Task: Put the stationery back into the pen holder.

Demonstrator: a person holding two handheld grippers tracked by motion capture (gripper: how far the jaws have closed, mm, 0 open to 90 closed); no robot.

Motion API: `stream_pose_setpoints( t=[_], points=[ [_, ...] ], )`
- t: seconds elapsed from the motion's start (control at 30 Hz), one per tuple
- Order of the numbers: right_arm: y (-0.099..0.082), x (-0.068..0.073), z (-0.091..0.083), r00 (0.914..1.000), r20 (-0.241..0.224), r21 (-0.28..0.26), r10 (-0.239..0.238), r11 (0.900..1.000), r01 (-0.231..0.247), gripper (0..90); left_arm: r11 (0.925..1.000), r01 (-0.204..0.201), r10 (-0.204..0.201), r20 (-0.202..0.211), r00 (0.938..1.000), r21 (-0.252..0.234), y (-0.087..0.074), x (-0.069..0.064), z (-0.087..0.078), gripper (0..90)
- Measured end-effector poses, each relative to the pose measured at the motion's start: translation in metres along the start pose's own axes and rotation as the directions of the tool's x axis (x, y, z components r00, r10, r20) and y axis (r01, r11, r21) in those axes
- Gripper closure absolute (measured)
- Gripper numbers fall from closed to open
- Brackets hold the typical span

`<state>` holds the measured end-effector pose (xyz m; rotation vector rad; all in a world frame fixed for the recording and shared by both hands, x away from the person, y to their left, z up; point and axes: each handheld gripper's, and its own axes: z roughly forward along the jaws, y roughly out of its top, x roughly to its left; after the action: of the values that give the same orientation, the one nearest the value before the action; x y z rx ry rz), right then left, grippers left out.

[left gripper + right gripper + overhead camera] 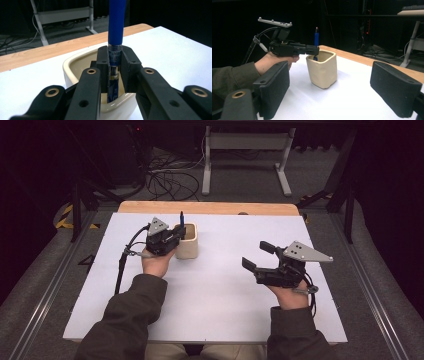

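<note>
A pen held upright over a cup

From the high view, the left gripper (176,231) sits at the near-left rim of the cream cup (188,241) on the white table (225,285); the blue pen (181,218) stands straight up from it; the right gripper (258,256) hangs well apart to the right, jaws wide, holding nothing. In the left gripper view, the jaws are pinched on the pen (115,27); its long side runs up and down, and its low end dips inside the cup (75,62). In the right gripper view, the pen (316,40) points up above the cup (323,68); the left hand (272,62) is nearer, so I think the pen just needs to go down.
</note>
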<state>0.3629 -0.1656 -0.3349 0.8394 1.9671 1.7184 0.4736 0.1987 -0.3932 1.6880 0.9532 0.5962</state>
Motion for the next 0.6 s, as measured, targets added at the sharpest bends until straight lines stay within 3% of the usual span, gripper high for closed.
stream_pose_setpoints(
  t=[0.6],
  points=[
    [-0.0013, -0.0002, 0.0022, 1.0000, -0.001, 0.013, 0.004, 0.9999, -0.004, 17.1, 0.9982, 0.031, -0.032, 0.017, 0.9994, 0.051, -0.0081, 0.0030, 0.0057, 78.4]
  ],
)
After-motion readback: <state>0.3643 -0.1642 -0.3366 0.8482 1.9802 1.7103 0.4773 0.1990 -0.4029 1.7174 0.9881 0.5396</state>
